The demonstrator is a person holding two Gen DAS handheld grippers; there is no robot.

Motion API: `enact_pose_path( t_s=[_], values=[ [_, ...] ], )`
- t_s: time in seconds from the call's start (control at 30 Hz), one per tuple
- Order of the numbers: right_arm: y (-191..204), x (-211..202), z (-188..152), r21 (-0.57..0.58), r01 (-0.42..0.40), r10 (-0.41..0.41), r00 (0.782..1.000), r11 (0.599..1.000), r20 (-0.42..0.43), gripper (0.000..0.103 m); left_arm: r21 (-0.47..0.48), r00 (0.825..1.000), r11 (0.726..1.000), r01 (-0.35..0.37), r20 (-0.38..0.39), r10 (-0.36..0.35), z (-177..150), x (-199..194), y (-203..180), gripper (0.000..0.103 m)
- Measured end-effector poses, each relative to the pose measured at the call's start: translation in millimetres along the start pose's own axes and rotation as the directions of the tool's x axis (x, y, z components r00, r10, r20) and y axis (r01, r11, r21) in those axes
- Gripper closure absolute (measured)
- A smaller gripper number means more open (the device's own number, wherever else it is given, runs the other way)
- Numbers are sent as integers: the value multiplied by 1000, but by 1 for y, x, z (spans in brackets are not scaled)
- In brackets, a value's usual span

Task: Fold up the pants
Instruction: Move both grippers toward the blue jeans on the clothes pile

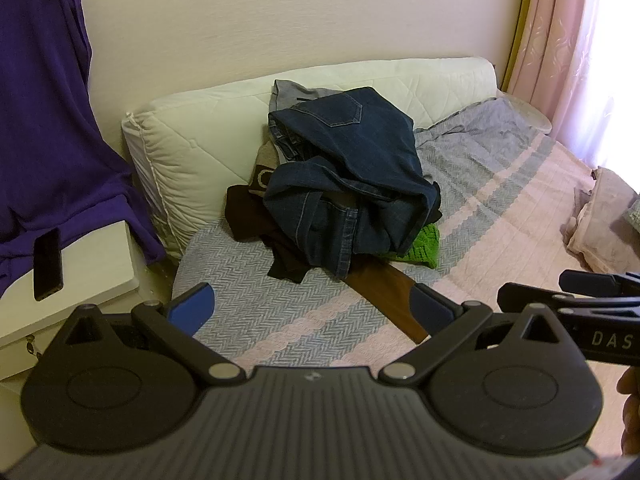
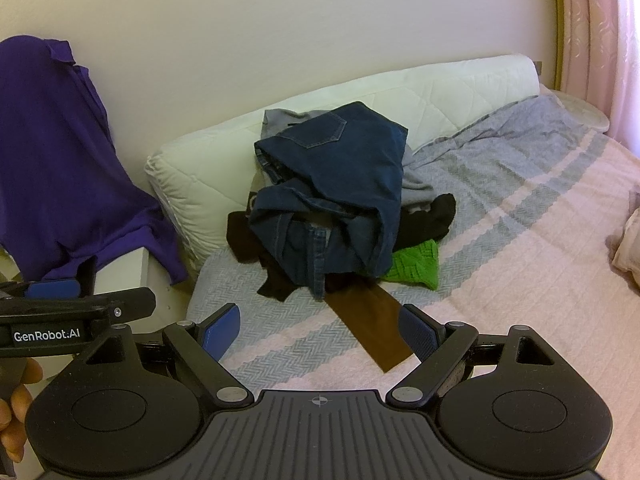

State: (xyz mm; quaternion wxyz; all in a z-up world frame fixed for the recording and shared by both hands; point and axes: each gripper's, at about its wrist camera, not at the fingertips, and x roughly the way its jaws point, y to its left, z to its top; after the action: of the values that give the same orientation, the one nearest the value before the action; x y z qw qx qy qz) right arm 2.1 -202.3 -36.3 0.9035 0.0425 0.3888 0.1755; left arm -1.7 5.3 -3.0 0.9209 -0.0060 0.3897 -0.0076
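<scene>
A crumpled pair of dark blue jeans (image 1: 348, 176) (image 2: 332, 196) tops a heap of clothes on the bed, leaning against a white quilted pillow (image 1: 192, 144) (image 2: 200, 176). Under the jeans lie black garments (image 1: 256, 224) (image 2: 428, 216), a grey piece (image 1: 288, 92), a green knit (image 1: 424, 248) (image 2: 416, 268) and a brown strip of fabric (image 1: 388, 296) (image 2: 376, 324) pointing toward me. My left gripper (image 1: 312, 308) hovers open above the bedspread, short of the heap. My right gripper (image 2: 320, 332) is open too, with the brown strip's end between its fingers but untouched.
The bedspread (image 1: 500, 216) (image 2: 520, 224) has grey and pink stripes. A purple shirt (image 1: 52, 120) (image 2: 64, 168) hangs at the left over a white nightstand (image 1: 88, 280) with a dark phone (image 1: 48, 268). Pink curtains (image 1: 568, 32) hang at the right, and a pale bundle (image 1: 600, 224) lies on the bed's right edge.
</scene>
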Motion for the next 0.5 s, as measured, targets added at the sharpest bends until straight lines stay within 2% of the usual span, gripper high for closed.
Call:
enact_pose_path(
  t_s=[0.5],
  values=[
    [-5,0,1,0,-34,34,999,999,-1,19,7,1000,1000,-19,-5,19,5,-4,-6,1]
  ],
)
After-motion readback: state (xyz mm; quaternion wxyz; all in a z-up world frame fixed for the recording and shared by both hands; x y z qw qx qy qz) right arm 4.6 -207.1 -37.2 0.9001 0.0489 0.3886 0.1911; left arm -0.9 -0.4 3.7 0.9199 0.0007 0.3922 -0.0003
